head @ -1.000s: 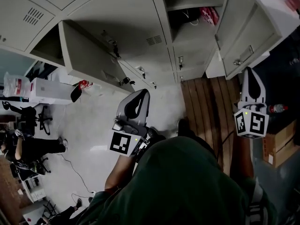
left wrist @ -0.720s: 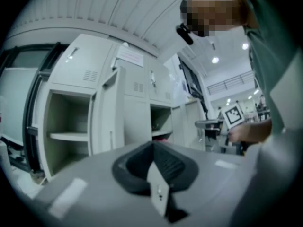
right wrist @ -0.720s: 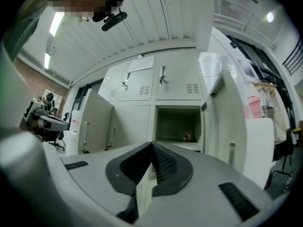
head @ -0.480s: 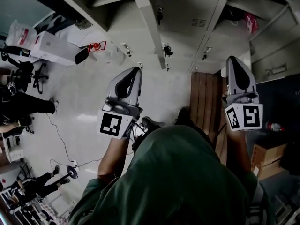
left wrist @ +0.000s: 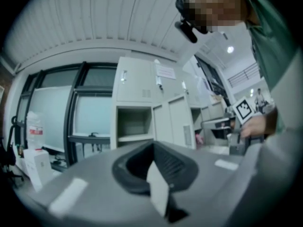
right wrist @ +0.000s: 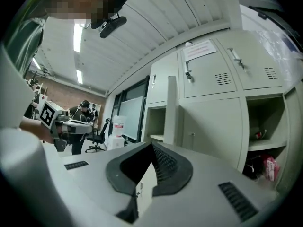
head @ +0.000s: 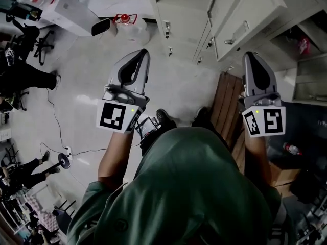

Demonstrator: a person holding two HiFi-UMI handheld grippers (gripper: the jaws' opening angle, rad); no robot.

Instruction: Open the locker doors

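Note:
Beige lockers [head: 204, 14] fill the top right of the head view, one door [head: 245, 11] swung open. My left gripper [head: 141, 54] is shut and empty, held over the bare floor, short of the lockers. To its right, my right gripper [head: 249, 56] is shut on nothing, just below the open door. The left gripper view has its closed jaws [left wrist: 152, 145] pointing at lockers [left wrist: 156, 103] with one open compartment [left wrist: 133, 124]. Past the shut tips [right wrist: 151, 145], the right gripper view shows closed upper doors [right wrist: 213, 77], an edge-on door [right wrist: 170, 112] and an open shelf [right wrist: 266, 126] with a red packet [right wrist: 270, 168].
A wooden platform [head: 227, 103] lies on the floor by the lockers. A white box [head: 71, 11], a red-labelled jug [head: 125, 22], an office chair [head: 36, 40] and a floor cable [head: 56, 121] are at left. A bottle [head: 291, 148] and a cardboard box [head: 286, 172] sit at right.
The view has swung: the lockers slid from across the top to the upper right and more floor shows at left. Both grippers swept sideways with it, still shut and empty.

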